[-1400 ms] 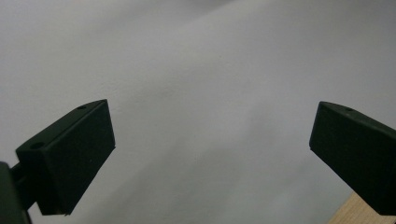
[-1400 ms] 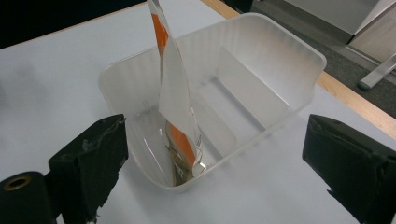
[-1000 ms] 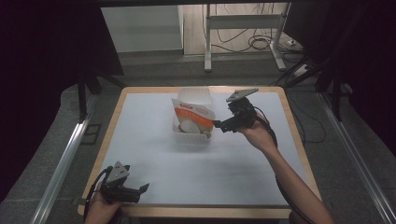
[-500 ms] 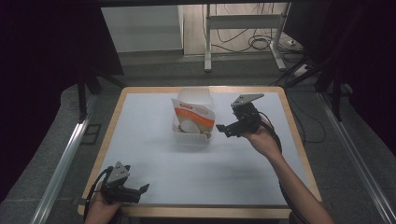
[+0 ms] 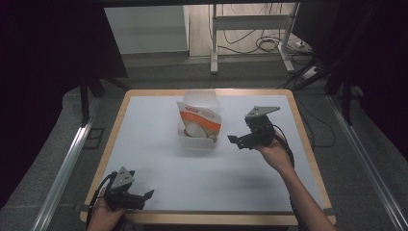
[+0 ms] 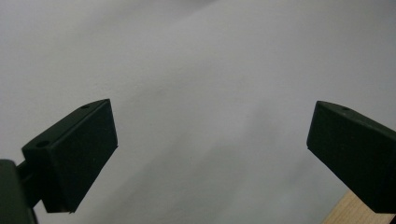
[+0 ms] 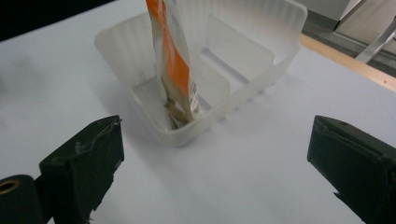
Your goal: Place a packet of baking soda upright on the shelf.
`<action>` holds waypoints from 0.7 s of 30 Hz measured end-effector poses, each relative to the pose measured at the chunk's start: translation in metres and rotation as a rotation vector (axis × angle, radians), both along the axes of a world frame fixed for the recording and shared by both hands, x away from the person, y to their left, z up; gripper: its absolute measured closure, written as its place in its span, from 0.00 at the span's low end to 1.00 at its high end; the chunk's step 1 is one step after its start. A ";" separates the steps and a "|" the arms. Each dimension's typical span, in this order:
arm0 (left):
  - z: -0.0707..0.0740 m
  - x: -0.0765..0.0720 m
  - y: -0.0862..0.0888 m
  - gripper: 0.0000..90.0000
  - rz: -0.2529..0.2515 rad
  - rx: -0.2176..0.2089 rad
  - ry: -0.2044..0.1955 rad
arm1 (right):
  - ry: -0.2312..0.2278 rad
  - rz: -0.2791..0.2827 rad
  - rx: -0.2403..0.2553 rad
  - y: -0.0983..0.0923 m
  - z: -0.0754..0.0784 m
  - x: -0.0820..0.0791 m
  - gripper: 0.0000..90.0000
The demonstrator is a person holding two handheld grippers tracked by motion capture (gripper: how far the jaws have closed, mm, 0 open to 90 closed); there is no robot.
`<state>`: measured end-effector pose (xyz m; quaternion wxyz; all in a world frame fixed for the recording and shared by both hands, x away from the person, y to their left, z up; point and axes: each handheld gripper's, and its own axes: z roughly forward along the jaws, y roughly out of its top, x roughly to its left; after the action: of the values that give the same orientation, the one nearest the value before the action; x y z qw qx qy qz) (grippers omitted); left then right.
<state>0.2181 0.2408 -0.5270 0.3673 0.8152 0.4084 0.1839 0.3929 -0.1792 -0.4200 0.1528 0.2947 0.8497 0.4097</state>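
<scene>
A: Pouch (image 5: 199,122), orange and white, stands upright inside the clear plastic tub (image 5: 197,142), leaning on one inner wall. I think it is put there so it does not fall flat, but this is only my guess.

B: And the tub itself?

A: On the white tabletop (image 5: 159,159), approx. in the middle, toward the far edge. It has dividers inside; the pouch sits in the compartment nearest to the right claw.

B: Claws?

A: Right claw (image 5: 237,141) is just beside the tub, on its right side, lifted a bit above the surface, jaws spread wide and holding nothing. It points at the tub, maybe ready to reach the pouch.

B: Left one?

A: Left claw (image 5: 144,196) is well apart from the tub, at the near left corner, jaws also spread, nothing between them. Probably parked out of the way.
</scene>
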 end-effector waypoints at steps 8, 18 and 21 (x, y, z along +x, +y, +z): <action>0.000 0.000 0.001 0.02 -0.001 -0.002 -0.003 | 0.009 0.013 -0.005 -0.006 -0.008 -0.008 0.04; 0.000 0.000 0.000 0.02 -0.002 0.001 -0.004 | -0.027 -0.007 -0.060 -0.018 -0.018 -0.021 0.01; 0.000 0.000 0.000 0.02 -0.002 0.001 -0.005 | -0.030 -0.010 -0.051 -0.024 -0.020 -0.027 0.01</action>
<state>0.2177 0.2410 -0.5268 0.3681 0.8153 0.4066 0.1856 0.3659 -0.2036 -0.4399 0.1751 0.2887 0.8560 0.3916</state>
